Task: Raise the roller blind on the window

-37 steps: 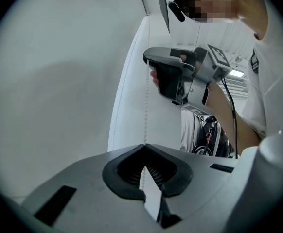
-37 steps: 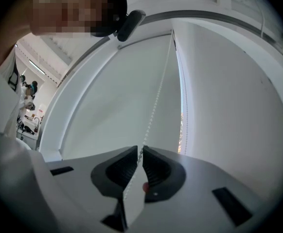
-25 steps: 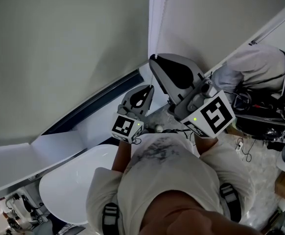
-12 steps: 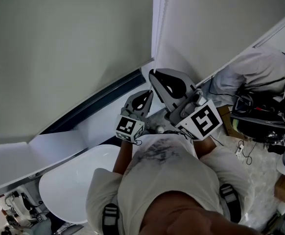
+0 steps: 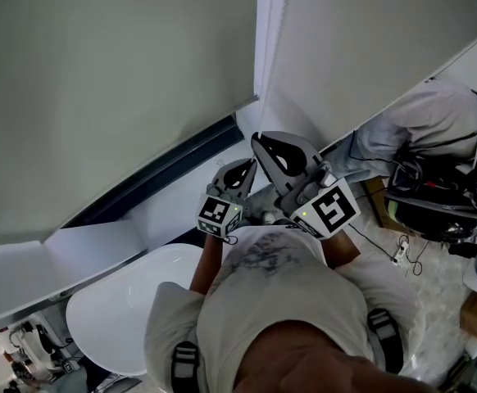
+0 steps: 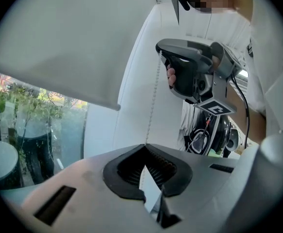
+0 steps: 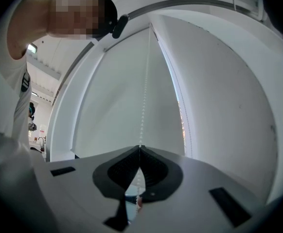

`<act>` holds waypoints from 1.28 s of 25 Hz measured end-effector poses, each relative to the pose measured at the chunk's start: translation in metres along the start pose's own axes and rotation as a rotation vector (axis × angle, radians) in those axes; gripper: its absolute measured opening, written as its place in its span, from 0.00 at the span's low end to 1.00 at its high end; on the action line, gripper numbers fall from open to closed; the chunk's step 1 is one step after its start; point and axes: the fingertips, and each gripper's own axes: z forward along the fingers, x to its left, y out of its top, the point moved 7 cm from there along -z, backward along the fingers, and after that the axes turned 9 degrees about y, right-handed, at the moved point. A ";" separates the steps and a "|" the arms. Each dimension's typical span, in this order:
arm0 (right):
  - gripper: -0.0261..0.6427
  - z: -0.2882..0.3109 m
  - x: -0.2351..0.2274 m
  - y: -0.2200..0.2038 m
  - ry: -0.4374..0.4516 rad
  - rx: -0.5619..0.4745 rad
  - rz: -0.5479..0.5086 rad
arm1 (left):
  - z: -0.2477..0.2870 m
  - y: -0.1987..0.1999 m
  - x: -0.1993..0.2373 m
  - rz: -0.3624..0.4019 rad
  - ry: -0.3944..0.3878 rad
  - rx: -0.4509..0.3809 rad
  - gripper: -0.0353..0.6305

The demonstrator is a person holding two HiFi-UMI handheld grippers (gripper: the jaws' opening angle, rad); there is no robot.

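White wall (image 5: 337,47) and a window are faced from above, with a round table (image 5: 115,309) below left. Most of the glass is covered by the blind (image 5: 115,88), which hangs flat with its bottom edge running straight across.

Just beside the blind's edge hangs the chain (image 6: 153,96), its long axis upright against the wall. It is clamped by both tools. The left gripper (image 6: 145,145) is closed on the chain low down, and the right gripper (image 6: 160,52) is closed on it higher up, the two set one above the other on the same strand.

In the head view the left gripper (image 5: 251,164) and right gripper (image 5: 257,140) are seen close together, but the chain cannot be made out there.

Only the left gripper view shows bare glass (image 6: 34,125) under the blind (image 6: 73,42), with trees (image 6: 5,106) outside. Only the right gripper view shows the chain (image 7: 144,101) rising from the right gripper (image 7: 139,147) far up the wall.
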 end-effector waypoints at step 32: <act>0.13 -0.007 0.016 -0.088 0.029 0.152 0.017 | -0.005 -0.094 0.016 -0.051 0.038 0.169 0.07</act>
